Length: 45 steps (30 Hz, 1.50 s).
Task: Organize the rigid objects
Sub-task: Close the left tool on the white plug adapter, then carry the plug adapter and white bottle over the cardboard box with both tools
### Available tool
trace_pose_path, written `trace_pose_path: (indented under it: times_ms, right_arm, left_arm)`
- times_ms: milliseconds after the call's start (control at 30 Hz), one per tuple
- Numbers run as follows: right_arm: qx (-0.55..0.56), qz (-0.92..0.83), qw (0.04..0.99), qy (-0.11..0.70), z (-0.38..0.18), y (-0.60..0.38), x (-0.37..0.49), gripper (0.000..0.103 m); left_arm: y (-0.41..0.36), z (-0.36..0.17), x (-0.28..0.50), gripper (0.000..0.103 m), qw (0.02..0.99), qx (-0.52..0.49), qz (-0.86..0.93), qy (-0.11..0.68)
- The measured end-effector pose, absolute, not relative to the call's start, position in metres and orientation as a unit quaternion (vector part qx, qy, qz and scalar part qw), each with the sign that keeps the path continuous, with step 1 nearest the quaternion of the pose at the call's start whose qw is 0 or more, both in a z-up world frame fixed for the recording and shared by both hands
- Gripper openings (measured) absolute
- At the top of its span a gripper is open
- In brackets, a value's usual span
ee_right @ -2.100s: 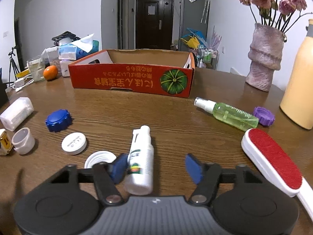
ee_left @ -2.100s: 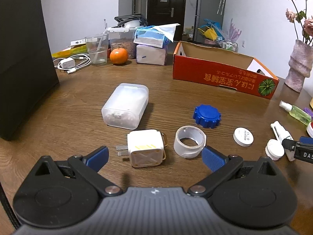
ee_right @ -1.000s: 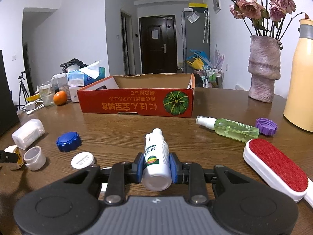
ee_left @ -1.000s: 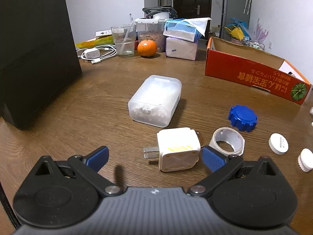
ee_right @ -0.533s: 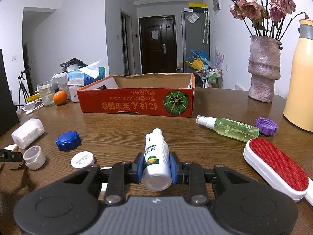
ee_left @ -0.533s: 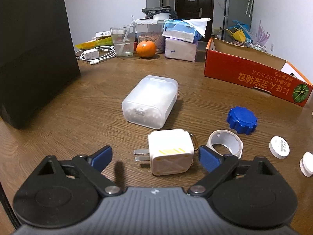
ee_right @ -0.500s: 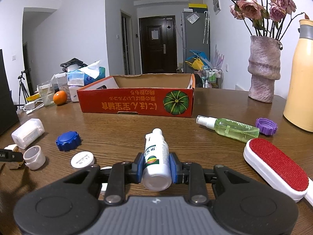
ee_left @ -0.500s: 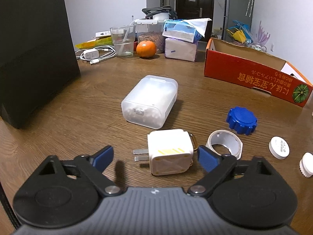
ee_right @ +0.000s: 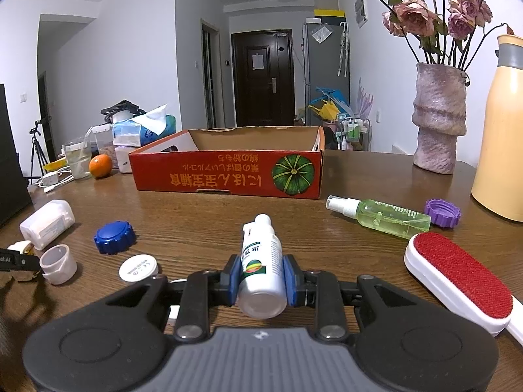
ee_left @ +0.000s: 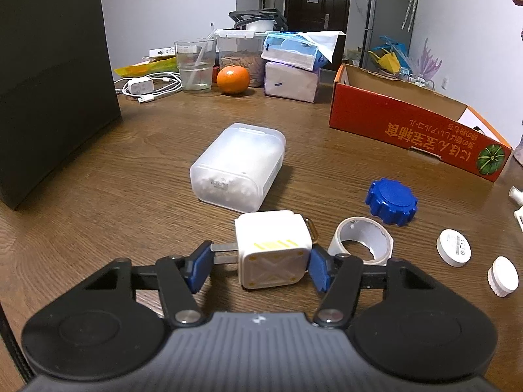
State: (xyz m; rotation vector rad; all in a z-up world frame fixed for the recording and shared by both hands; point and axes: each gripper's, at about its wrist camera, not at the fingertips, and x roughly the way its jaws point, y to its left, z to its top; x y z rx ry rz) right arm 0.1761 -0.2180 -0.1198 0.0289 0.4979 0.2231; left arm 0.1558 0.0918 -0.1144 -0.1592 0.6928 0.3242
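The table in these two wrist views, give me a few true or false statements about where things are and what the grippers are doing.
1. The right gripper is shut on a white bottle. True.
2. The white plug adapter lies between the closing jaws of the left gripper. True.
3. The orange sits inside the red cardboard box. False: it sits on the table beside the clear glass.
4. The green spray bottle stands upright. False: it lies on its side.
5. The blue cap is screwed onto a bottle. False: it lies loose on the table.
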Motion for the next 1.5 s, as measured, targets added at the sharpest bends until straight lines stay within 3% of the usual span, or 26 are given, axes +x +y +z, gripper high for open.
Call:
trace_pose_path:
  times_ms: [700, 1500]
  right_arm:
    - [0.018, 0.105, 0.966, 0.237, -0.118, -0.22, 0.175, 0.027]
    - [0.026, 0.106, 0.972, 0.208, -0.09, -0.21, 0.186, 0.027]
  left_arm:
    - [0.082, -0.087, 0.143, 0.06, 0.944, -0.074, 0.128, 0.294]
    - [0.037, -0.046, 0.186, 0.06, 0.965, -0.045, 0.059, 0.252]
